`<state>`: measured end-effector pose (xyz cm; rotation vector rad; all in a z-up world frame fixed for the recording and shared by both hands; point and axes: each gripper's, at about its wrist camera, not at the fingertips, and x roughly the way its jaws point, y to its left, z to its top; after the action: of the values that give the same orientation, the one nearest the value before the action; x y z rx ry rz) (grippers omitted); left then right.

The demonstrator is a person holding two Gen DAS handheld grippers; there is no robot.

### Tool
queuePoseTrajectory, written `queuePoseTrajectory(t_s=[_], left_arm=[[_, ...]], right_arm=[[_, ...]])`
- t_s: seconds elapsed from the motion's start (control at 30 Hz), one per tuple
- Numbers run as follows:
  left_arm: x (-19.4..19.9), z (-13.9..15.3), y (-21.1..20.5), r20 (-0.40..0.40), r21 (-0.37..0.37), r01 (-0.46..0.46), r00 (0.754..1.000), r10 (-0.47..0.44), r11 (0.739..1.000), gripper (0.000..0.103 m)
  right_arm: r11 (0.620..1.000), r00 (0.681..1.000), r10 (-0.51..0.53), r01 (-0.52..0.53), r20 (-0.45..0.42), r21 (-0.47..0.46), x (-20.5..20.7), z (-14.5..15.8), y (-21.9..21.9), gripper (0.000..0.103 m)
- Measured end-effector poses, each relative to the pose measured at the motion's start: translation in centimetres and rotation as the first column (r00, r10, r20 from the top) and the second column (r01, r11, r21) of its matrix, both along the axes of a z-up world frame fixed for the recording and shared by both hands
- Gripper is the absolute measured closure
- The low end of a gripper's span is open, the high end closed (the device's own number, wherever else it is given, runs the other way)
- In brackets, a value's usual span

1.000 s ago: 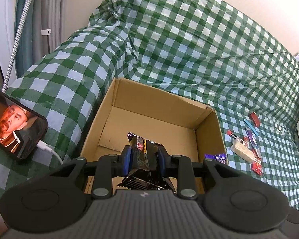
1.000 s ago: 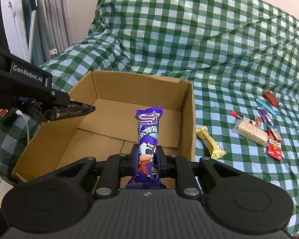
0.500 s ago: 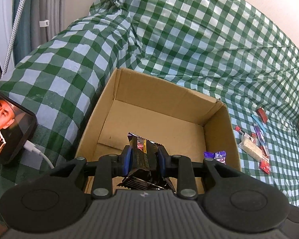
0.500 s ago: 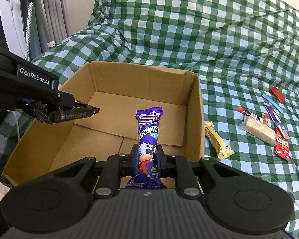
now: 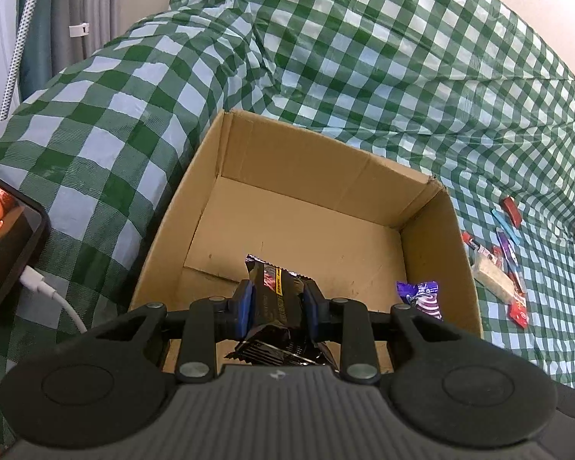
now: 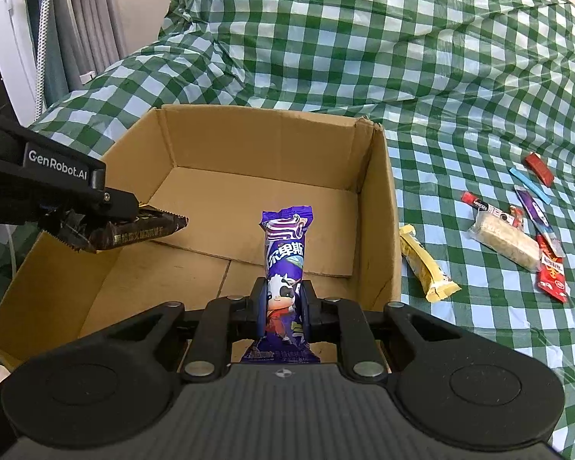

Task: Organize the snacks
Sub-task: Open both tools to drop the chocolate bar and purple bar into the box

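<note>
Both grippers have been brought lower and closer over the cardboard box (image 6: 379,207) than a second ago. By the left gripper (image 5: 278,304) a black snack pack (image 5: 276,295) is clamped above the box's near left part. By the right gripper (image 6: 285,303) a purple cow-print snack (image 6: 285,253) is pinched upright above its near right part. Outside the box's right wall a yellow snack (image 6: 425,264) is seen lying on the checked cloth (image 6: 364,57).

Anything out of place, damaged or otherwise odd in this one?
Little stands out. The cardboard box has a frayed, torn far right corner. A yellow snack lies just outside its right wall, apart from the loose pile farther right. Both held snacks, the black packet and purple packet, look intact.
</note>
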<state>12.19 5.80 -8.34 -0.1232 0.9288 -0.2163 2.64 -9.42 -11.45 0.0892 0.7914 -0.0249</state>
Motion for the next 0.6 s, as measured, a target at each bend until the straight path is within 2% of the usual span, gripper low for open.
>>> queuePoseTrajectory(t_s=[0.4,0.43,0.47,0.5,0.53,0.57,0.6], left_arm=[[0.8,-1.2,-0.8,-0.011,0.019,0.015,1.000,-0.015,1.000,0.069],[0.8,-1.3,-0.6,-0.008,0.017,0.007,1.000,-0.006,1.000,0.062],[0.6,-1.3,-0.4,0.002,0.010,-0.004,1.000,0.004,1.000,0.042],[0.4,-1.1,-0.2,0.017,0.003,-0.012,1.000,0.012,1.000,0.028],[0.0,-0.9,0.1,0.035,0.000,-0.021,0.999,0.021,1.000,0.004],[-0.5,-0.5,0.4,0.066,-0.004,-0.028,0.997,0.029,1.000,0.000],[-1.2,-0.1,0.6,0.097,-0.003,-0.028,0.995,0.028,1.000,0.000]], right_arm=[[1.000,1.000,-0.017,0.017,-0.006,-0.002,1.0,-0.6,-0.5,0.084],[1.000,1.000,-0.018,0.018,-0.006,0.003,1.1,-0.6,-0.6,0.083],[1.000,1.000,-0.023,0.023,-0.006,0.009,1.1,-0.5,-0.7,0.081],[1.000,1.000,-0.027,0.028,-0.010,0.012,1.1,-0.4,-0.8,0.068],[0.999,0.999,-0.035,0.036,-0.016,0.014,1.0,-0.3,-0.9,0.056],[0.999,0.999,-0.046,0.046,-0.020,0.016,0.9,-0.1,-1.0,0.035],[0.999,0.999,-0.052,0.053,-0.016,0.015,0.6,0.1,-1.0,0.025]])
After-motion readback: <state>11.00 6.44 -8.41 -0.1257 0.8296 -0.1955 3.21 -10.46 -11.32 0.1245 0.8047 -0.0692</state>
